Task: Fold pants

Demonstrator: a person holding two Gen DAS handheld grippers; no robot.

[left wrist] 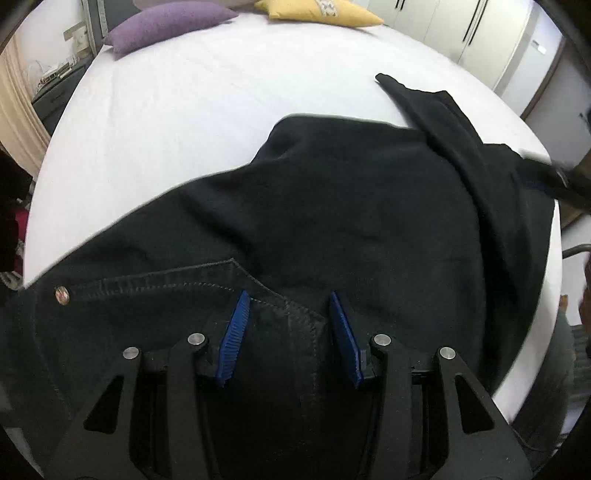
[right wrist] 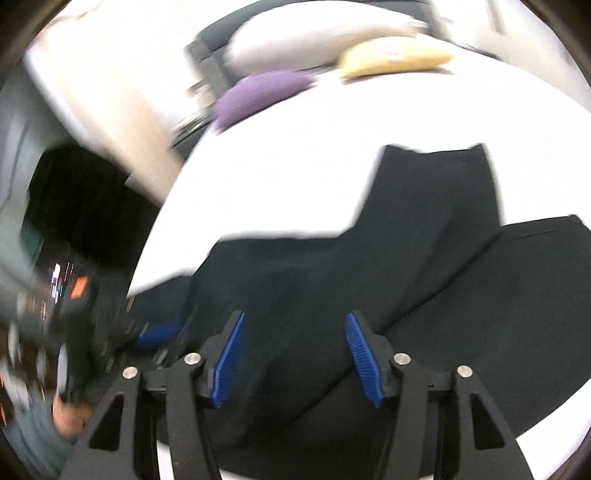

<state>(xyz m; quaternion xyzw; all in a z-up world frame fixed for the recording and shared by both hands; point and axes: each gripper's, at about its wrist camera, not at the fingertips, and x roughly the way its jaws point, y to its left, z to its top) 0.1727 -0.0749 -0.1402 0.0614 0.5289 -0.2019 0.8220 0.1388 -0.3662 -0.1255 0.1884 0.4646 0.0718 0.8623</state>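
Black pants [left wrist: 332, 206] lie spread on a white bed [left wrist: 184, 122], waistband and a metal button [left wrist: 61, 295] near me, one leg folded across toward the far right. My left gripper [left wrist: 290, 299] is open, its blue pads [left wrist: 236, 332] hovering over the waistband seam. In the right wrist view the pants [right wrist: 406, 280] lie with two leg ends [right wrist: 443, 184] pointing away. My right gripper [right wrist: 295, 321] is open above the fabric, holding nothing. The other gripper [right wrist: 159, 332] shows blurred at the left.
A purple pillow [left wrist: 166, 22] and a yellow pillow [left wrist: 317, 11] lie at the head of the bed. White wardrobe doors [left wrist: 480, 37] stand at the far right. The bed edge [left wrist: 554, 258] runs down the right side. The right wrist view is motion-blurred.
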